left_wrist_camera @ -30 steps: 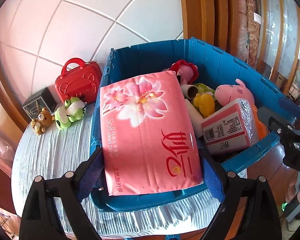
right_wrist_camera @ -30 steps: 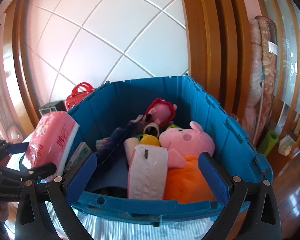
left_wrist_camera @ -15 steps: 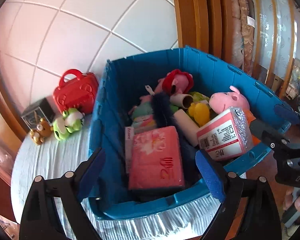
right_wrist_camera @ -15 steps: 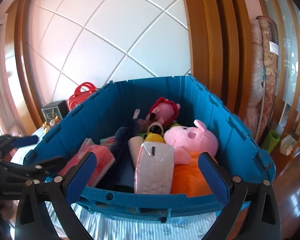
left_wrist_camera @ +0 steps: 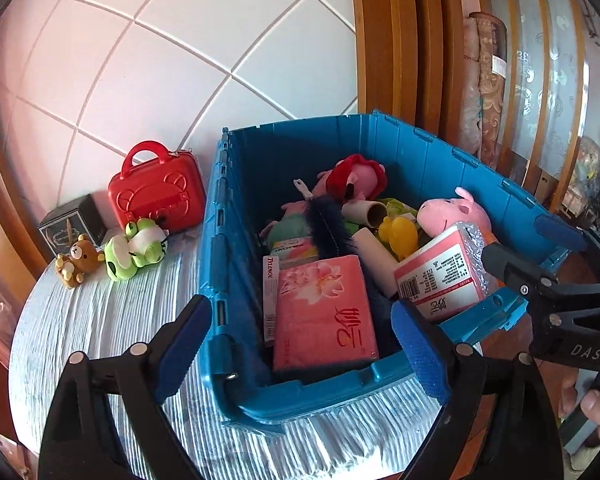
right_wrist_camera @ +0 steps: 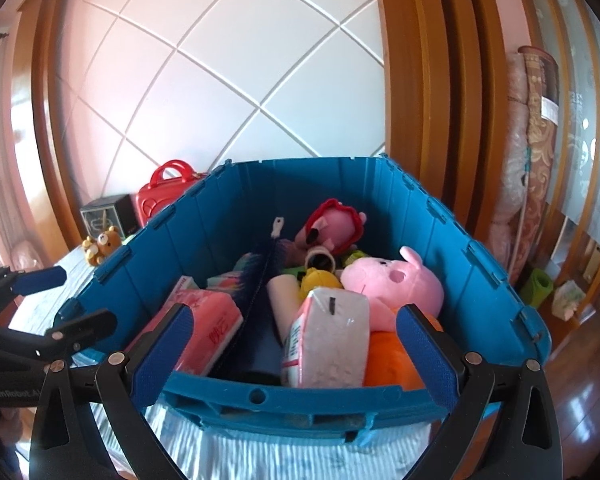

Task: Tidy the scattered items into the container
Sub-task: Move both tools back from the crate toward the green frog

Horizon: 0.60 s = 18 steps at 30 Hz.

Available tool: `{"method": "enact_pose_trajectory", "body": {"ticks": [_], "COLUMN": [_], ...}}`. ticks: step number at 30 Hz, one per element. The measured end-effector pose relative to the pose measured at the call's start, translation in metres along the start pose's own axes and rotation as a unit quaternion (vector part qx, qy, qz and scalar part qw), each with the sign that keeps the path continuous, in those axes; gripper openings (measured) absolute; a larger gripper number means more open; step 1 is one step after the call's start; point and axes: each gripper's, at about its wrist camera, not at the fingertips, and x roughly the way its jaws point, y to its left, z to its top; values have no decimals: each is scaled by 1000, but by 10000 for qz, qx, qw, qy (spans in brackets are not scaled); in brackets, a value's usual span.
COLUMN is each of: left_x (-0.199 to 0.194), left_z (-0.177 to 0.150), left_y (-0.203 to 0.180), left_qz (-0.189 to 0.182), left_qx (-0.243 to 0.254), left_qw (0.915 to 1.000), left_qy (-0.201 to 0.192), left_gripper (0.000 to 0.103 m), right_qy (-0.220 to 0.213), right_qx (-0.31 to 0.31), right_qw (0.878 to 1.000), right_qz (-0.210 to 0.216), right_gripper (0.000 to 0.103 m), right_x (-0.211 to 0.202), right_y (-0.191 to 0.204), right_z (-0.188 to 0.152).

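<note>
Both the left gripper and right gripper are held spread and empty just before the blue container, the pink tissue pack lying inside it.

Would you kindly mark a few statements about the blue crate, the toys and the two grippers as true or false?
1. The pink tissue pack lies inside the blue crate. True.
2. The left gripper is clamped on the tissue pack. False: it is open and holds nothing.
3. The red toy suitcase is in the crate. False: it stands on the table, outside the crate's wall.
4. The bear toy and the green frog toy sit on the table beside the crate. True.
5. The right gripper is open and empty. True.
</note>
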Motion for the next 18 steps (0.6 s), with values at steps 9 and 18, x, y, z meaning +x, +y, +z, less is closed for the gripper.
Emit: {"method": "enact_pose_trajectory", "body": {"ticks": [9,18], "left_x": [-30,-34], "left_z": [-22,-95], "left_y": [93,288], "left_qz": [-137,577], "left_qx": [-334,-1275], "left_qw": [9989,9893], "left_qy": [-285,415], "left_gripper": [92,92], "right_qy": [-228,-244], "right_qx": [-239,-461], "right_qw": [9994,9975], "right_qz": [-93,468], "right_gripper": [103,103], "right_x": [-17,4], "right_y": [76,246], "right_z": [11,14]}}
